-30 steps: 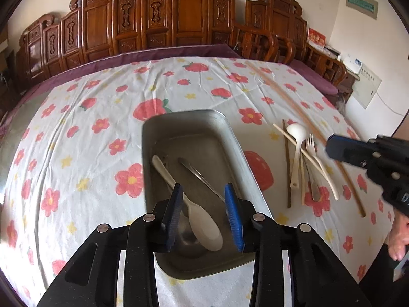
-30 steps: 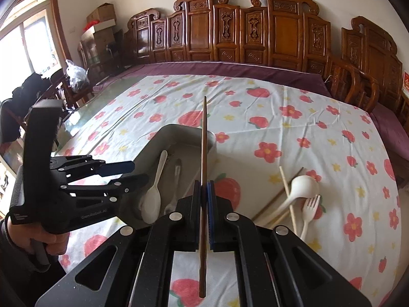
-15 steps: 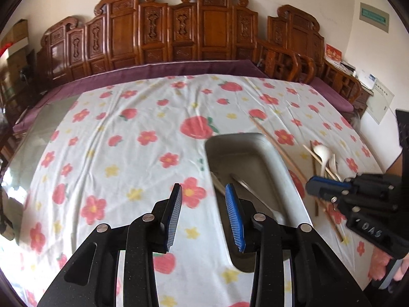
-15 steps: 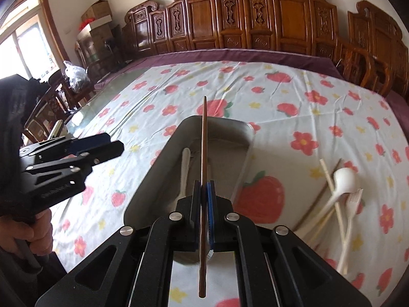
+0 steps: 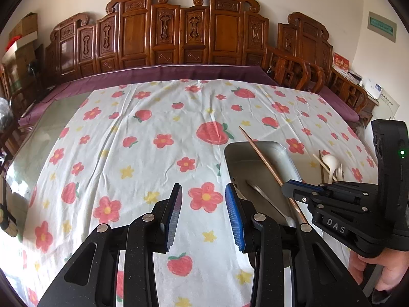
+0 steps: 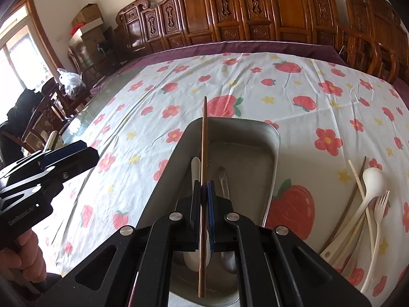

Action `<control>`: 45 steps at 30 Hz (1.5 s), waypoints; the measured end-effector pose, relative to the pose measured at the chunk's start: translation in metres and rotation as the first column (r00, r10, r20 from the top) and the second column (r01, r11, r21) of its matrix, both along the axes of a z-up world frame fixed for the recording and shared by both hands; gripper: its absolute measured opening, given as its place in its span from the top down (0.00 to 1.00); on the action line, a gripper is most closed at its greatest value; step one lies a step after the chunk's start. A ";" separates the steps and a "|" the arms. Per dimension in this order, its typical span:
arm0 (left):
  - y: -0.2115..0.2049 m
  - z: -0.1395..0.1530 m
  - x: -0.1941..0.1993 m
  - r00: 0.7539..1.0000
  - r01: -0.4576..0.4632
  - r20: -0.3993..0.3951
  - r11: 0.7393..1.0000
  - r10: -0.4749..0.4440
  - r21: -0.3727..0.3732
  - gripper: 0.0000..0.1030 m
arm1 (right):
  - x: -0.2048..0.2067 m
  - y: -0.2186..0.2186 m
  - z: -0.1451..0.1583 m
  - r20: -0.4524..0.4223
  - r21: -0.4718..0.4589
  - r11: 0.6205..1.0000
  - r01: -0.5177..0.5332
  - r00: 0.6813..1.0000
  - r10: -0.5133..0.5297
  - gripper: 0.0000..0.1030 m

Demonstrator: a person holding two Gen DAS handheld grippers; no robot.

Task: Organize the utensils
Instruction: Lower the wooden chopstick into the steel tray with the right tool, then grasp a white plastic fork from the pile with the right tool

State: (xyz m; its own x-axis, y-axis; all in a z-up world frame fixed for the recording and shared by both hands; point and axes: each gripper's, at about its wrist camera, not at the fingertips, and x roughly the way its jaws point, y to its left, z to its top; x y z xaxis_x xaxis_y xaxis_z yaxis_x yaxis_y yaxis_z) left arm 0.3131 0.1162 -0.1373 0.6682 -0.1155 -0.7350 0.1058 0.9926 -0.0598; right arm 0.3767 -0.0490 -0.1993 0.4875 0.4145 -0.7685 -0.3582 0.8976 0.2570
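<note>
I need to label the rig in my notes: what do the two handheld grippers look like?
Both are matte black plastic with silver pivot screws and blue ribbed finger pads. The left gripper shows its forked frame. The right gripper bears white "DAS" lettering and a green indicator light on its tall black housing. No sleeves or cables are visible.

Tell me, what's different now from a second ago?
The left gripper, open and empty, has swung away from the metal tray to hang over the tablecloth. The right gripper, clamped on the brown chopstick, has come down over the tray. The spoon and fork beside it stayed put.
</note>
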 end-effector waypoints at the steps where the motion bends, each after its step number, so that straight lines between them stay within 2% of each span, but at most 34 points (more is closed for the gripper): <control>1: 0.000 0.000 0.000 1.000 0.001 0.000 1.000 -0.001 0.001 0.68 | 0.000 -0.001 -0.001 -0.002 0.003 1.000 -0.001 1.000 0.001 0.93; 9: -0.006 -0.001 -0.001 1.000 0.019 0.000 1.000 -0.019 0.001 0.68 | -0.009 -0.017 0.002 0.020 -0.012 1.000 -0.023 1.000 0.023 0.92; 16: -0.024 -0.001 -0.007 0.998 0.062 0.005 0.998 -0.062 -0.006 0.68 | -0.029 -0.061 0.022 0.078 -0.061 0.998 0.000 0.997 0.005 0.92; 23: -0.057 -0.003 -0.018 0.992 0.124 0.013 0.992 -0.123 -0.009 0.68 | -0.047 -0.129 0.037 0.128 -0.134 0.988 0.077 0.990 -0.060 0.92; 25: -0.065 -0.004 -0.021 0.990 0.139 0.014 0.990 -0.139 -0.011 0.68 | -0.050 -0.150 0.034 0.130 -0.172 0.980 0.102 0.988 -0.080 0.91; 27: -0.075 -0.004 -0.024 0.987 0.157 0.020 0.987 -0.157 -0.016 0.63 | -0.051 -0.167 0.027 0.117 -0.190 0.974 0.124 0.988 -0.103 0.80; 28: -0.079 -0.004 -0.026 0.986 0.163 0.023 0.987 -0.162 -0.019 0.57 | -0.051 -0.176 0.021 0.106 -0.198 0.971 0.136 0.987 -0.117 0.77; 31: -0.094 -0.008 -0.031 0.982 0.186 0.022 0.982 -0.186 -0.031 0.54 | -0.048 -0.193 0.003 0.073 -0.218 0.963 0.157 0.987 -0.144 0.77; 33: -0.102 -0.010 -0.034 0.980 0.199 0.026 0.979 -0.198 -0.034 0.47 | -0.046 -0.203 -0.011 0.046 -0.227 0.959 0.172 0.985 -0.166 0.77; 40: -0.131 -0.018 -0.046 0.969 0.246 0.030 0.969 -0.246 -0.014 0.37 | -0.026 -0.214 -0.046 -0.025 -0.217 0.954 0.207 0.976 -0.217 0.77; 45: -0.140 -0.022 -0.049 0.964 0.264 0.025 0.965 -0.264 -0.002 0.36 | -0.009 -0.215 -0.060 -0.071 -0.209 0.952 0.223 0.968 -0.242 0.77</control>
State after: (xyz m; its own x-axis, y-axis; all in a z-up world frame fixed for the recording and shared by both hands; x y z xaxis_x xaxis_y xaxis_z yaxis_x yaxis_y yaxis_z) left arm 0.2645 -0.0236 -0.1595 0.6309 -0.2941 -0.7180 0.3654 0.9289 -0.0594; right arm 0.3673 -0.2643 -0.2595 0.4731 0.1334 -0.8708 -0.1164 0.9893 0.0883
